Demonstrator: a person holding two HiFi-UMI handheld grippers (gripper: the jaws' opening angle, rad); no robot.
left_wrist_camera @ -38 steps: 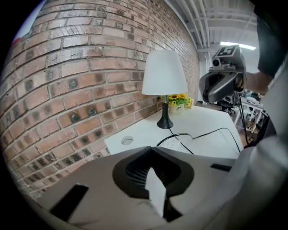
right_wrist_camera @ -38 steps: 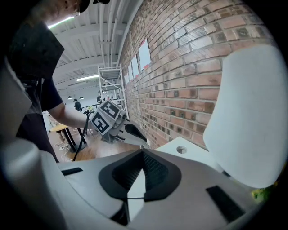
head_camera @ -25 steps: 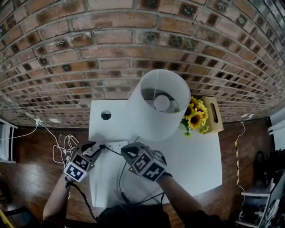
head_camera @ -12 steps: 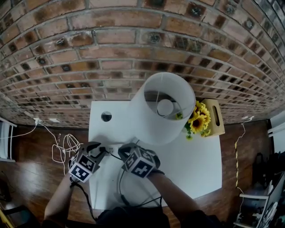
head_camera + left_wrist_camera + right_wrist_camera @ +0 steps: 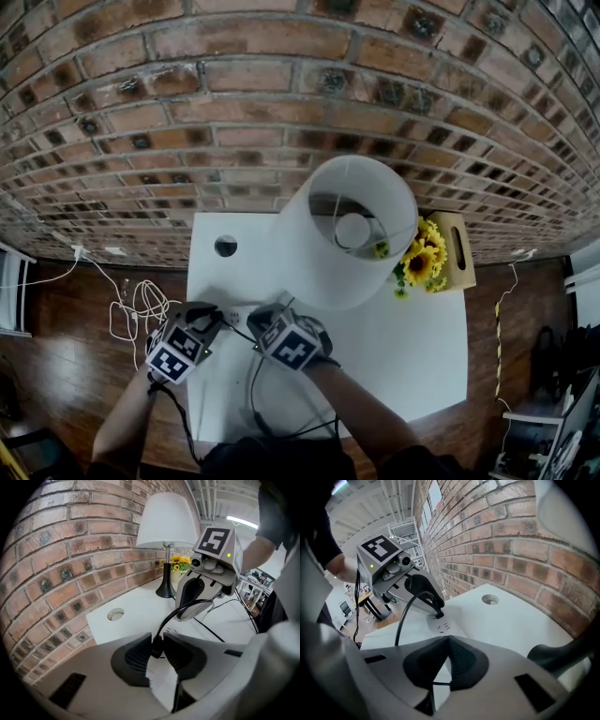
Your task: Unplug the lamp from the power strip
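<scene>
1 white-shaded lamp (image 5: 347, 234) stood centre frame. 1 black plug (image 5: 157, 648) sat in 1 white power strip (image 5: 443, 626), lower left. The left gripper (image 5: 156, 639) had just been closing its jaws, seemingly pinching the plug; the right gripper (image 5: 446, 641) had its jaws together, empty.

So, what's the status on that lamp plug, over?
Left gripper: jaws just closed on the plug, still seated in the power strip. Right gripper: jaws shut, by the strip. Nothing blocking.

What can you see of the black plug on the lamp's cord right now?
The plug is small and black, plastic by the look. It stands upright, still seated near one end of the flat white power strip. A black cord arcs up out of its top. The left gripper has it between its jaws, which have just been closing and now press on its two sides.
</scene>
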